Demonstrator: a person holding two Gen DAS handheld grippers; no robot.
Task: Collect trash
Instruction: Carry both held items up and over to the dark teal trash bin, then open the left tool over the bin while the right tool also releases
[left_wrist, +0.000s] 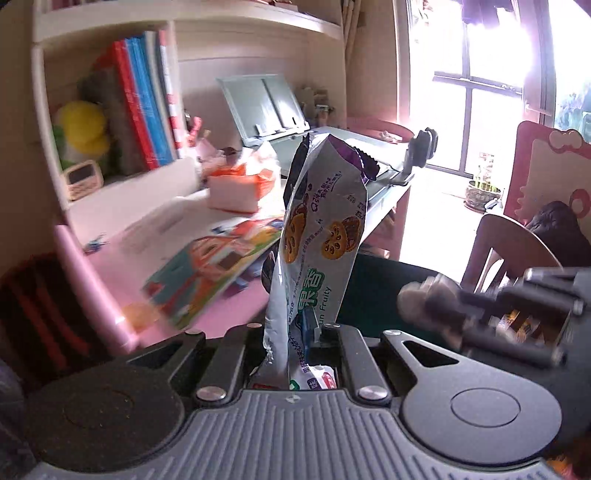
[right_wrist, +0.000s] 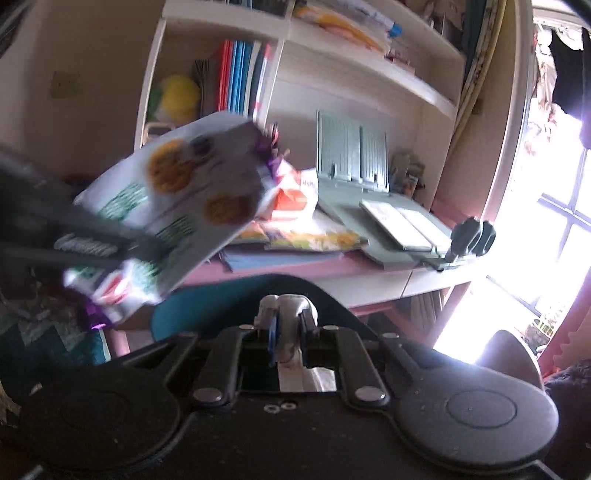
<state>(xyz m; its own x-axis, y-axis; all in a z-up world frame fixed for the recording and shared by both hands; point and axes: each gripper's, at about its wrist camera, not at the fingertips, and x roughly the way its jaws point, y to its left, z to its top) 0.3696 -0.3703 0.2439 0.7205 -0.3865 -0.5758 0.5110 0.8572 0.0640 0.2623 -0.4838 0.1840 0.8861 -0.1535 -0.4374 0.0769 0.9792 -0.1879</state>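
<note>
My left gripper (left_wrist: 295, 328) is shut on a silver snack wrapper (left_wrist: 321, 229) with fruit pictures and green print, held upright in the air beside the pink desk (left_wrist: 122, 266). The same wrapper (right_wrist: 177, 206) shows blurred at the left of the right wrist view, in the left gripper's fingers (right_wrist: 74, 240). My right gripper (right_wrist: 286, 317) is shut on a small crumpled white piece of trash (right_wrist: 291, 354) that hangs between its fingers. The right gripper also shows blurred at the right of the left wrist view (left_wrist: 413, 299).
On the desk lie a colourful picture book (left_wrist: 210, 273), an orange-and-white tissue pack (left_wrist: 240, 184) and a grey book stand (left_wrist: 266, 107). A shelf with books (left_wrist: 144, 99) stands behind. A teal chair back (right_wrist: 236, 299) and a wooden chair (left_wrist: 509, 247) are near.
</note>
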